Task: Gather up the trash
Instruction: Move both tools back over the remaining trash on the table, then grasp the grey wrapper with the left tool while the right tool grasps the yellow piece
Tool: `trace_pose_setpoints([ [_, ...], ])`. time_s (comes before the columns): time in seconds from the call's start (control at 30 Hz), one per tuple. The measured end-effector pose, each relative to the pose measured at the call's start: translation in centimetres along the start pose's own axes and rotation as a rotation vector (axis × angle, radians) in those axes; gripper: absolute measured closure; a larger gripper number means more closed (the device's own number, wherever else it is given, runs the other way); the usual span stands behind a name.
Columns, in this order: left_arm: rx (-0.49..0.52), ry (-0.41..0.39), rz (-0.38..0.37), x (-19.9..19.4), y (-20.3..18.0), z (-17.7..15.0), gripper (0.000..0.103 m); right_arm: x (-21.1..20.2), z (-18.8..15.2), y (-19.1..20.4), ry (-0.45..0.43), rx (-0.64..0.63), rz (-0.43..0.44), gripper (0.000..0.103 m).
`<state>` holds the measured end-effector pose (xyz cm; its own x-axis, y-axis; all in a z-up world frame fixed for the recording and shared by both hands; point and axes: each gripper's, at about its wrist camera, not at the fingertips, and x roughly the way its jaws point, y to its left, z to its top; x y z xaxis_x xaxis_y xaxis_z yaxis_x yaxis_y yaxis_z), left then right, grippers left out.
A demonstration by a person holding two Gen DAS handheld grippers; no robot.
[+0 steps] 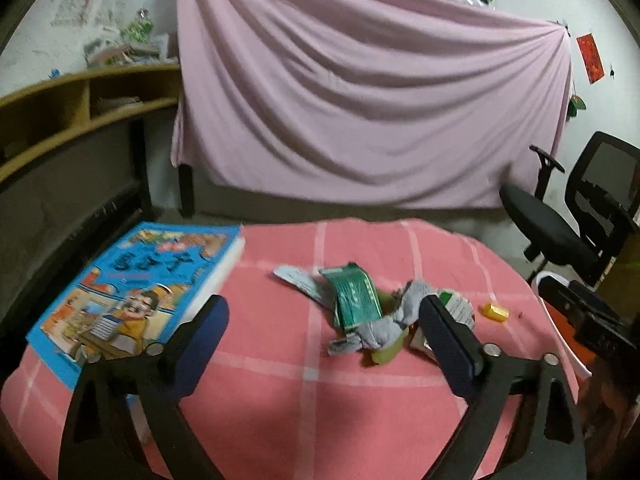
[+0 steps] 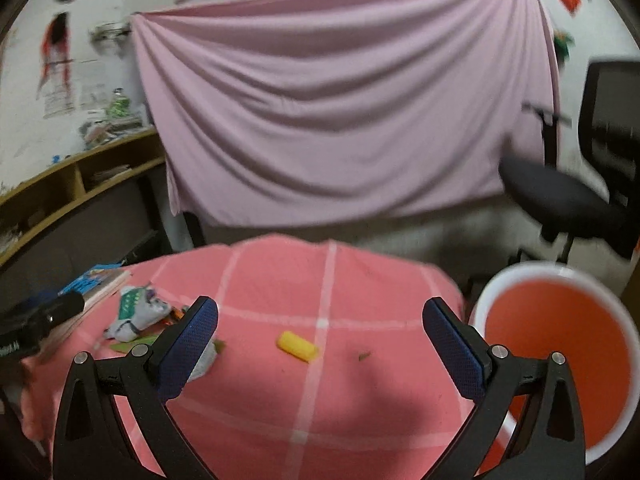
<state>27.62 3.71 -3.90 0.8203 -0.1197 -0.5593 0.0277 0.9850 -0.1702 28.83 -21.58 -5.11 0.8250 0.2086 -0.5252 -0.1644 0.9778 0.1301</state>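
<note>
A pile of trash lies on the pink checked tablecloth [image 1: 280, 400]: a green wrapper [image 1: 354, 294], crumpled grey paper [image 1: 384, 328] and other scraps. A small yellow piece [image 1: 495, 312] lies to the right of the pile; it also shows in the right wrist view [image 2: 298, 345]. My left gripper [image 1: 324, 332] is open and empty, just short of the pile. My right gripper [image 2: 320, 336] is open and empty above the table, with the yellow piece ahead between its fingers. The pile [image 2: 138, 312] lies to its left. An orange bin with a white rim [image 2: 560, 360] stands at the table's right edge.
A blue comic book [image 1: 136, 296] lies on the table's left side. A black office chair [image 1: 580, 216] stands to the right, beyond the bin's white rim [image 1: 540, 280]. A pink sheet [image 1: 360, 100] hangs behind. A wooden shelf [image 1: 80, 108] runs along the left wall.
</note>
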Motion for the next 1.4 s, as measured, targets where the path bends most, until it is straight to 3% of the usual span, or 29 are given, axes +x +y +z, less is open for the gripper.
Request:
trace_pose_setpoints([
  [0.27, 0.025, 0.128, -0.071, 2.3, -1.2, -0.2, 0.034, 2.6, -0.3, 0.8, 0.169, -0.036, 0.021, 0.02],
  [0.4, -0.003, 0.205, -0.087, 3.7, -1.2, -0.2, 0.049, 3.6, -0.4, 1.8, 0.216, -0.091, 0.015, 0.035],
  [0.47, -0.018, 0.202, -0.098, 3.6, -1.2, -0.2, 0.05, 3.9, -0.5, 2.2, 0.234, -0.112, 0.01, 0.036],
  [0.53, -0.02, 0.2, -0.121, 3.5, -1.2, -0.1, 0.062, 4.1, -0.5, 2.2, 0.248, -0.119, 0.014, 0.036],
  [0.57, -0.016, 0.203, -0.122, 3.5, -1.2, -0.1, 0.063, 4.3, -0.6, 2.2, 0.261, -0.118, 0.018, 0.037],
  [0.73, -0.026, 0.206, -0.139, 3.3, -1.3, 0.0, 0.075, 5.3, -0.7, 1.5, 0.324, -0.087, 0.042, 0.053],
  [0.83, -0.023, 0.208, -0.14, 3.2, -1.4, 0.0, 0.076, 5.1, -0.6, 1.6, 0.32, -0.081, 0.057, 0.072],
  [0.87, -0.023, 0.206, -0.142, 3.1, -1.3, 0.0, 0.077, 5.0, -0.6, 1.7, 0.321, -0.088, 0.059, 0.074],
  [1.1, -0.031, 0.205, -0.159, 2.2, -1.1, -0.5, 0.078, 3.9, -0.9, 2.6, 0.292, -0.133, 0.084, 0.074],
  [1.23, -0.026, 0.179, -0.176, 1.2, -1.1, -0.7, 0.078, 2.3, -0.9, 2.8, 0.229, -0.155, 0.094, 0.074],
  [1.4, 0.001, 0.087, -0.199, -0.7, -1.7, -0.7, 0.078, -0.1, -0.7, 2.9, 0.095, -0.177, 0.101, 0.074],
])
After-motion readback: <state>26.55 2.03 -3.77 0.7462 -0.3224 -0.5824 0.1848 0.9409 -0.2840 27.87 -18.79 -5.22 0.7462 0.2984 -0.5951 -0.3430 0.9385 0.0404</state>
